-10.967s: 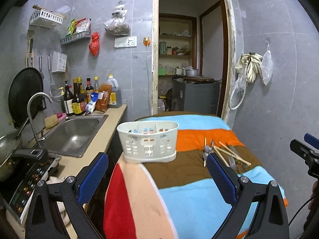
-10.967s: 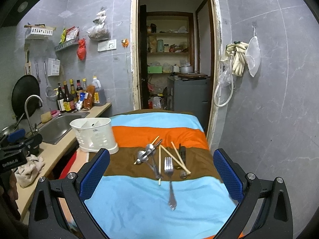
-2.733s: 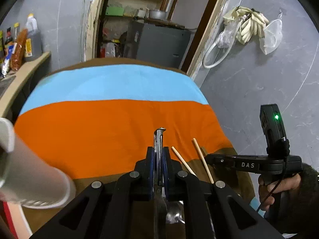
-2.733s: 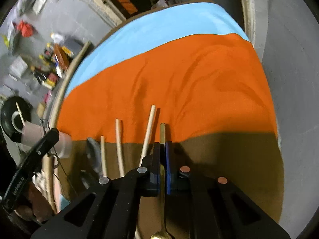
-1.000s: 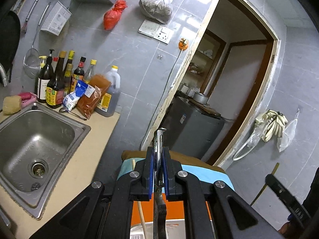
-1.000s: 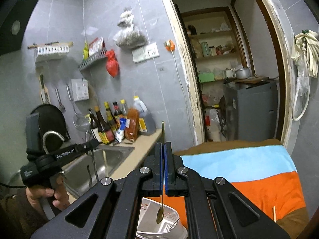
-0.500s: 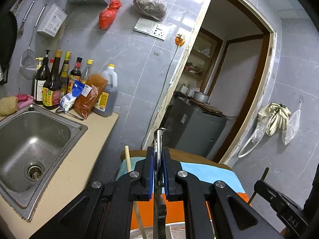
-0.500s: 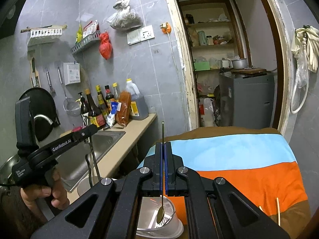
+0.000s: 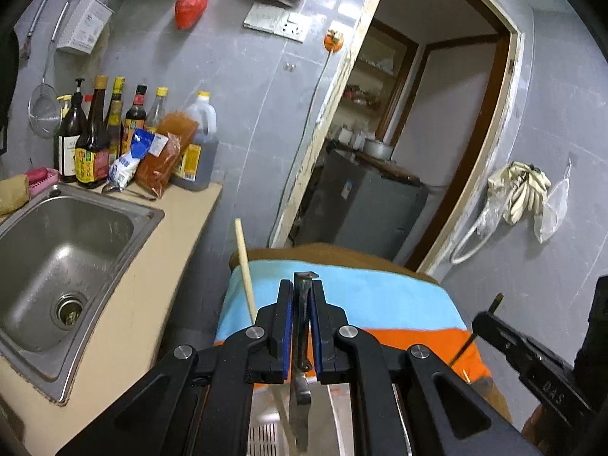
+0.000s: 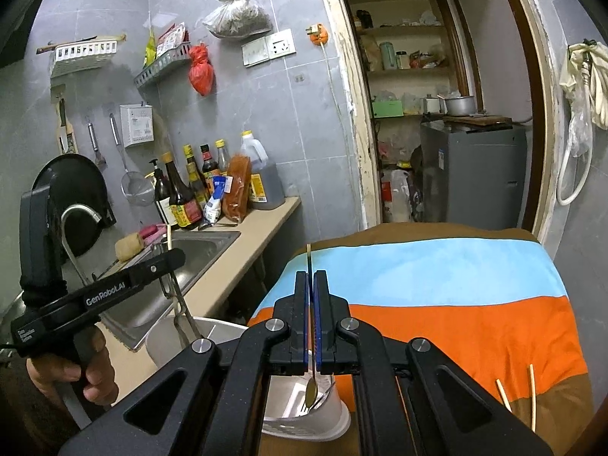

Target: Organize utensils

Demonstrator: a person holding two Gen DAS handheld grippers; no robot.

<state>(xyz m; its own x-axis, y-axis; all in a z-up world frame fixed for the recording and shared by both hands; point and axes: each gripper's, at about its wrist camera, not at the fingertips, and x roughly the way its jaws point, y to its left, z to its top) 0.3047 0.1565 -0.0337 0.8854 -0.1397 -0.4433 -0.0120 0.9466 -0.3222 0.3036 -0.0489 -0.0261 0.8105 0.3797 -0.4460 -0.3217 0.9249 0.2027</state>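
Both tools are clamped on cutlery above the white utensil holder [image 10: 212, 336] at the near left corner of the striped cloth [image 10: 437, 266] that covers the counter. The left tool [image 9: 302, 326] grips a dark metal utensil [image 9: 300, 410] upright between its blue pads; I cannot tell whether it is a knife or something else, and its lower end hangs down over the holder's slotted wall [image 9: 262, 437]. A wooden chopstick [image 9: 244, 266] leans up out of the holder just left of that tool. The right tool [image 10: 312, 326] pinches a gold spoon [image 10: 311, 391] by its thin handle, bowl downward, hanging inside the holder's rim. Two more chopsticks [image 10: 532, 395] lie on the cloth near its right edge, where orange meets brown. A steel sink [image 10: 182, 266] sits in the beige worktop on the left, with bottles [image 10: 182, 190] against the wall.
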